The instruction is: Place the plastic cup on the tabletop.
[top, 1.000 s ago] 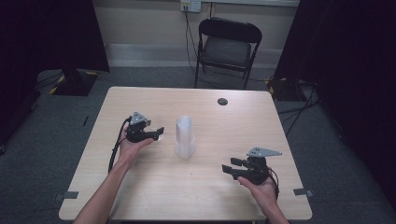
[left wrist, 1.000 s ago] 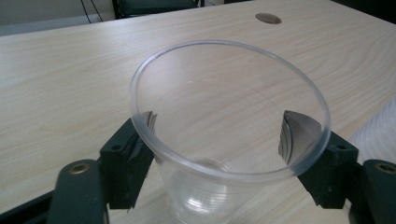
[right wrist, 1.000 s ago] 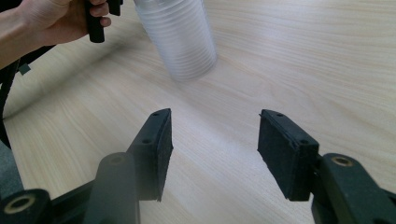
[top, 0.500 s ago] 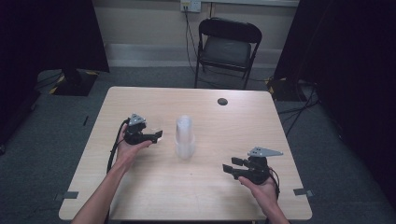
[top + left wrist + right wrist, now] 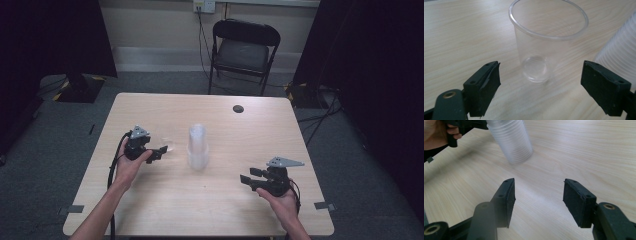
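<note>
Left gripper view: wide left claw [image 5: 540, 82] before clear cup [image 5: 546, 41], cup stack [image 5: 621, 47] alongside.

Table: light wood-grain table [image 5: 165, 107], square top, centre of the room.
Floor: grey carpet [image 5: 65, 130]; tape marks beside the table's near corners.
Chair: black folding chair [image 5: 242, 52] beyond the far edge.
Far wall: pale wall [image 5: 150, 25] with a wall socket [image 5: 204, 6] and cables hanging.
Sides: black curtains [image 5: 380, 75] left and right.
Light: dim, even.
</note>
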The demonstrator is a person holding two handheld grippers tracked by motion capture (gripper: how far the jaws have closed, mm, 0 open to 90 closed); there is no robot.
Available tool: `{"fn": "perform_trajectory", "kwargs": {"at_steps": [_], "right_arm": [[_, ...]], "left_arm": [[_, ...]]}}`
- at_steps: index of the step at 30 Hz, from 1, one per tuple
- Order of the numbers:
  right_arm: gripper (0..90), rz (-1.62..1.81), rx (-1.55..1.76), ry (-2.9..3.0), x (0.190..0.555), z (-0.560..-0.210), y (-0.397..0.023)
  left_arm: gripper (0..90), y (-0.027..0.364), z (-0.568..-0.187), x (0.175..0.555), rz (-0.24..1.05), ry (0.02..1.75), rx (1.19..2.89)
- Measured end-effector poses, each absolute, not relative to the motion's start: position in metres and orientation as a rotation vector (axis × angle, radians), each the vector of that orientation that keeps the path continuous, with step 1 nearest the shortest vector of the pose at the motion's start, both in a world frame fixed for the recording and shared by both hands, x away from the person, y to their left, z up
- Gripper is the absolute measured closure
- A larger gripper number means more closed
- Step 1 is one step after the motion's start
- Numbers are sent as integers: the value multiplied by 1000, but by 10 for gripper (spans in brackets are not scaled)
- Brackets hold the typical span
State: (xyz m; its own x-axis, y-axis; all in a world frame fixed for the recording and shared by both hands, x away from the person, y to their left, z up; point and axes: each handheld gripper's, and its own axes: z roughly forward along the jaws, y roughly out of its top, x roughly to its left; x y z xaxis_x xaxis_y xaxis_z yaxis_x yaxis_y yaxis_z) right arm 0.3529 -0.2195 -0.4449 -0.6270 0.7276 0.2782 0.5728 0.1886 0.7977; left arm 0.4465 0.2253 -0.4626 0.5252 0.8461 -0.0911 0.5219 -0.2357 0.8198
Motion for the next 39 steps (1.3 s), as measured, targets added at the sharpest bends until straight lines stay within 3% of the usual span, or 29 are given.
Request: {"fn": "perform_trajectory", "kwargs": {"at_steps": [17, 29, 39], "right_arm": [[402, 1393, 1318, 2245, 356, -448, -230], [396, 1371, 1344, 2228, 357, -451, -236], [391, 1355, 1353, 2224, 357, -453, -238]], "left_arm": [[162, 255, -447, 402, 435, 1172, 1938], [165, 251, -446, 359, 406, 1143, 1969], [164, 250, -455, 329, 454, 1133, 1992]]}}
